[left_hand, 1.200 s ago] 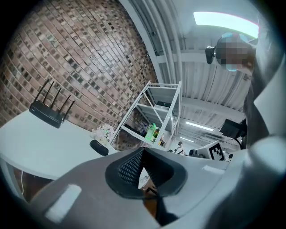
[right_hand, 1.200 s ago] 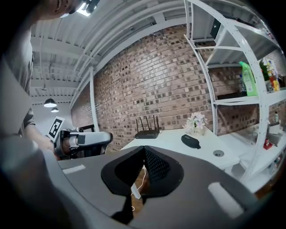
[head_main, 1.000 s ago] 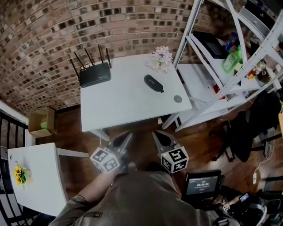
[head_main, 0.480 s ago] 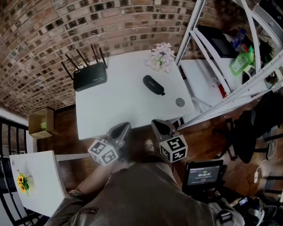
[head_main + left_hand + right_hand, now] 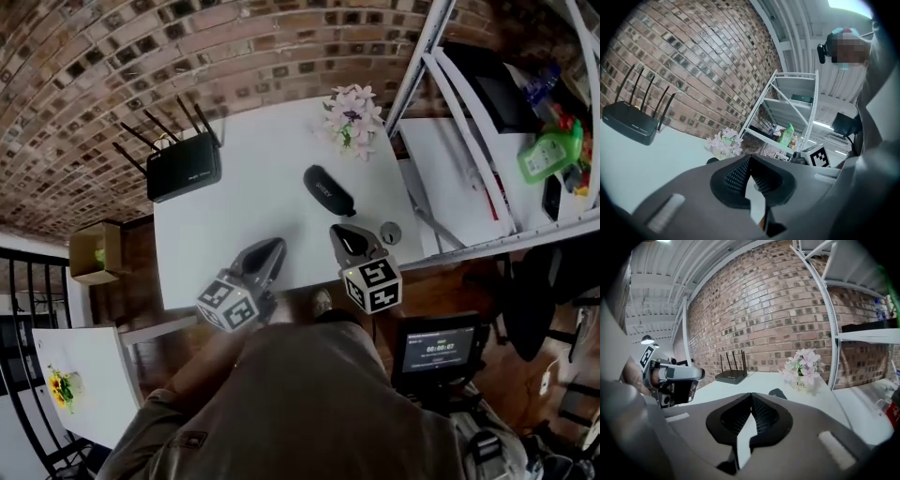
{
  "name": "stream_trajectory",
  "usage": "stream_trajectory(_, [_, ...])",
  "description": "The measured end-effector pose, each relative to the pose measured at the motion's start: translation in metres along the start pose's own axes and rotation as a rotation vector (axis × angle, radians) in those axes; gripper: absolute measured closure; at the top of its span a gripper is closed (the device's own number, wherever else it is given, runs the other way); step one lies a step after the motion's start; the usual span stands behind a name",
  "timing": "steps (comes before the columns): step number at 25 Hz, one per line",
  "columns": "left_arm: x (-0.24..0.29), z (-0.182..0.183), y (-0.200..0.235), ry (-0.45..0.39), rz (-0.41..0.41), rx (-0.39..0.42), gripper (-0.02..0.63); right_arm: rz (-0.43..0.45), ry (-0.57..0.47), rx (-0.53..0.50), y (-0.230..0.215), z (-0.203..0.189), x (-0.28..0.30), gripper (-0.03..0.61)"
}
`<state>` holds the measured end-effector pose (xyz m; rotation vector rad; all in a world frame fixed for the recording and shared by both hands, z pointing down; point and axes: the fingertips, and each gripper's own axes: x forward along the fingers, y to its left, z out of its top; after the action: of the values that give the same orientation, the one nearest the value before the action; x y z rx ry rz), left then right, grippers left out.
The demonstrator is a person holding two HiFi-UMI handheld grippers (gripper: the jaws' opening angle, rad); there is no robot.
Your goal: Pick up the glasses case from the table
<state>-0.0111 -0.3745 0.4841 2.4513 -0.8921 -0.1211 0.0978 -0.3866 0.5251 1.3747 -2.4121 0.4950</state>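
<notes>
Glasses case: black and oblong, lying flat on the right half of the white table, untouched by either tool.
Case's long axis: diagonal in the head view, with the far end toward the brick wall and the left, and the near end toward the table's near right corner.
Case's neighbours: a pot of pale flowers beyond it near the wall; a small round grey disc near its closer end; a black router with four antennas well apart at the far left.
Right gripper: over the table's near edge, near the case's closer end but apart from it; its jaws are pressed together with nothing between them.
Left gripper: beside the right one at the near edge, farther from the case; its jaws meet at the tips on nothing.
Right of the table: a white metal shelf rack.
</notes>
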Motion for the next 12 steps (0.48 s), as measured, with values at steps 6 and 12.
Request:
stream_trajectory(6, [0.021,-0.009,0.024,0.036,0.068,-0.027,0.612,0.013,0.101,-0.079,-0.04,-0.018,0.05,0.438])
stream_trajectory(12, [0.013,-0.019,0.049,0.054,0.169,-0.069,0.612,-0.005,0.21,-0.222,-0.066,-0.034,0.103,0.28])
